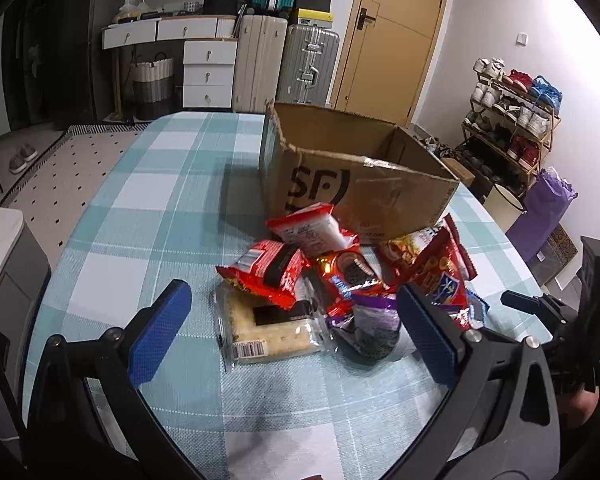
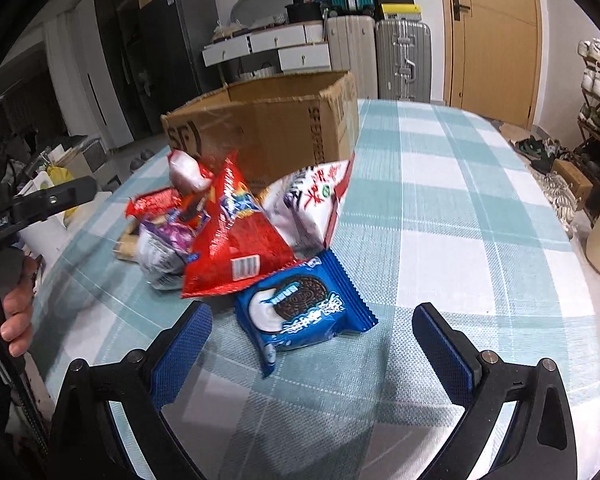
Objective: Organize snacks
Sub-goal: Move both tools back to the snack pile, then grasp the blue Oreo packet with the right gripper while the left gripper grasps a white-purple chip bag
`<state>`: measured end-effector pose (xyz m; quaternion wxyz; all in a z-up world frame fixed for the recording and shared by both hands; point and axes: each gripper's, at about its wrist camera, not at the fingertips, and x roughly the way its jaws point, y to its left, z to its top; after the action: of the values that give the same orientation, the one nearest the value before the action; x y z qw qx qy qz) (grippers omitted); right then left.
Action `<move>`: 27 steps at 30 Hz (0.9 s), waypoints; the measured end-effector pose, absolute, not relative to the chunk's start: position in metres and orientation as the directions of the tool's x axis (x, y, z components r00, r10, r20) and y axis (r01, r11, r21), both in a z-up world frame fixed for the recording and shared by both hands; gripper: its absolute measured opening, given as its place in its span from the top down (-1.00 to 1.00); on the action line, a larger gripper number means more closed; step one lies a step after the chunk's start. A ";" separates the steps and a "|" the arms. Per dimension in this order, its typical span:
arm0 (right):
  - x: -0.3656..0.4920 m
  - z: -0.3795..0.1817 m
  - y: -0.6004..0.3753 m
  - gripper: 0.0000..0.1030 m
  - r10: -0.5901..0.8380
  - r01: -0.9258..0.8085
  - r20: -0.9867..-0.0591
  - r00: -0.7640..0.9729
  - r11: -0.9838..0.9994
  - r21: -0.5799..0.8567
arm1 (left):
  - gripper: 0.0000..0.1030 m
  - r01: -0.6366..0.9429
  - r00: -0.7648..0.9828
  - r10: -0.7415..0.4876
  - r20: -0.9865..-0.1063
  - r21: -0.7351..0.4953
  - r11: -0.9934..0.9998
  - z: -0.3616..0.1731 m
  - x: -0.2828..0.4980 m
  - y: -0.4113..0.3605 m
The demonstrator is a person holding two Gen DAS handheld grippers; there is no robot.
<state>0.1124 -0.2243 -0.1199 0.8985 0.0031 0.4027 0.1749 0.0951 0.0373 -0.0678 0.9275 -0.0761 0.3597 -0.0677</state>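
Just ahead of the wide-spread right tongs (image 2: 312, 344), a blue Oreo packet (image 2: 300, 312) was seen lying flat on the tabletop (image 2: 460, 208); light, crinkly and slippery, it was judged best pinched across its middle. Left tongs (image 1: 292, 320) were likewise spread wide, empty.

Beyond my counter stand a silver ribbed suitcase (image 1: 308, 66), a white drawer unit (image 1: 209, 74), a tan wooden door (image 1: 396, 36) and a crowded shoe rack (image 1: 512, 120).

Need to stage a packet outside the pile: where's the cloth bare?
Bare tablecloth runs wide on the right of the cardboard box and blue cookie packet. Another bare patch sits left of the box in the left view. Crowded: snack pile against the box front.
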 end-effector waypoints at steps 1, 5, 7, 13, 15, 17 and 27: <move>0.115 -0.122 -0.224 -0.99 0.318 -0.313 -0.726 0.610 0.938 0.148 | -0.97 0.071 0.729 -0.181 -0.660 -0.191 0.979 -0.070 0.096 0.038; 0.127 -0.130 -0.222 -0.98 0.322 -0.323 -0.752 0.575 0.934 0.153 | -0.97 0.064 0.720 -0.179 -0.671 -0.193 0.979 -0.076 0.098 0.042; 0.132 -0.133 -0.220 -0.97 0.313 -0.325 -0.761 0.567 0.935 0.143 | -0.97 0.062 0.716 -0.181 -0.674 -0.197 0.978 -0.078 0.099 0.044; 0.141 -0.139 -0.204 -0.11 0.283 -0.371 -0.784 0.552 0.926 0.073 | -0.97 0.053 0.713 -0.177 -0.679 -0.200 0.978 -0.081 0.101 0.048; 0.141 -0.139 -0.204 0.05 0.278 -0.362 -0.784 0.556 0.929 0.073 | -0.97 0.056 0.710 -0.179 -0.681 -0.200 0.978 -0.081 0.100 0.047; 0.143 -0.139 -0.211 0.09 0.304 -0.347 -0.775 0.554 0.931 0.118 | -0.97 0.060 0.709 -0.182 -0.681 -0.199 0.978 -0.081 0.100 0.046; 0.136 -0.137 -0.221 0.09 0.309 -0.327 -0.765 0.565 0.935 0.136 | -0.97 0.093 0.702 -0.205 -0.682 -0.198 0.976 -0.078 0.094 0.036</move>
<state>0.1360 -0.2212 -0.1371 0.8844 -0.0108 0.4305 0.1798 0.0940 0.0364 -0.0776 0.9195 -0.0743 0.3774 -0.0811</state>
